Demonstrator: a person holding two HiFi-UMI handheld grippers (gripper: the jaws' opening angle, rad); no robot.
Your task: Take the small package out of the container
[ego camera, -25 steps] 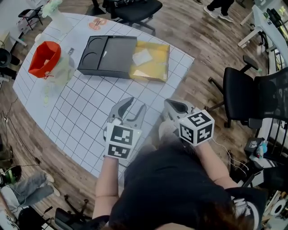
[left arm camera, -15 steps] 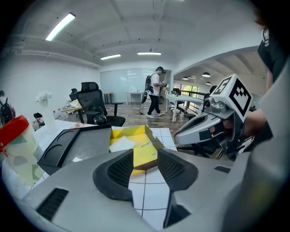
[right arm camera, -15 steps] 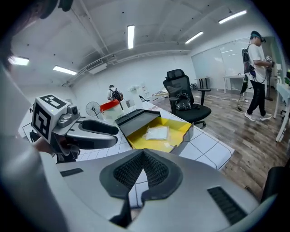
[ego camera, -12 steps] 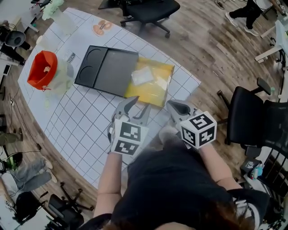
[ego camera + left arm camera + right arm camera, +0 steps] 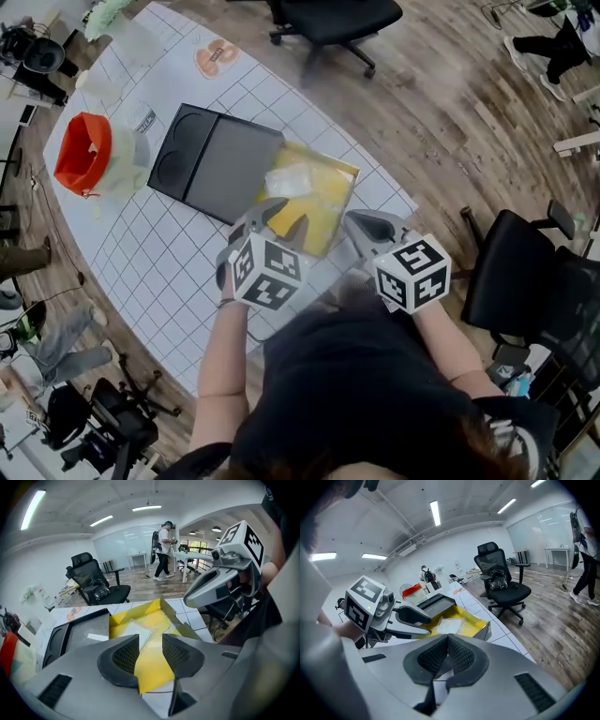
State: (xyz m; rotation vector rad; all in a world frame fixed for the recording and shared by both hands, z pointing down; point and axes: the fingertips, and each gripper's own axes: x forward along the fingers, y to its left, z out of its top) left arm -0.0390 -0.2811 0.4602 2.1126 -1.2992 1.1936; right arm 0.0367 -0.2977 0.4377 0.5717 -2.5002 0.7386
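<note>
- Small package [image 5: 286, 181], white and flat, lies inside the yellow container [image 5: 330, 192], in that box's upper left part, close to the wall nearest the tray.
- Desk [image 5: 159, 267], white with a dark grid, runs from the upper left of the head view down to the centre; wood floor surrounds it.
- Black office chair [image 5: 337, 17] stands on the floor at the top of the frame, beyond the desk.
- Black tray [image 5: 216, 164], with two round recesses at its left end, lies on the desk left of centre; its right edge meets the container, though whether it overlaps it is unclear.
- Yellow container is open-topped and sits at the desk's right edge, just right of the tray.
- Left gripper [image 5: 151, 645] hovers over the container's near end; its jaws stand moderately apart with nothing between them, only the yellow floor showing through the gap.
- Right gripper [image 5: 447, 645] is held just right of the container; its jaws are pressed together and grip nothing.
- Red bag [image 5: 82, 153] rests on the desk at the far left, well apart from the container.
</note>
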